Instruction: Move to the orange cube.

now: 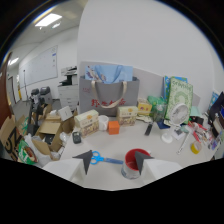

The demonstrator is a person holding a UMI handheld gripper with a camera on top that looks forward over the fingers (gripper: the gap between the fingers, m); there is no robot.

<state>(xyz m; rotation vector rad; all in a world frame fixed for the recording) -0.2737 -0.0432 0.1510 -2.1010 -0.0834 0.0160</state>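
Cluttered table (127, 131), orange cube (113, 127) well beyond open gripper (114, 161)

A white wall (150, 45) rises behind the cluttered tabletop (165, 150); ceiling lights (48, 20) glow above a whiteboard (42, 65).

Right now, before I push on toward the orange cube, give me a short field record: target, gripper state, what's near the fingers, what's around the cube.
target: orange cube, on the white table, beyond the fingers
hand-held gripper: open, nothing between the fingers
near fingers: blue scissors lying between the tips; red cup by the right finger
beside cube: boxes either side, grey tote bag behind
path: bare tabletop past scissors and cup to the cube
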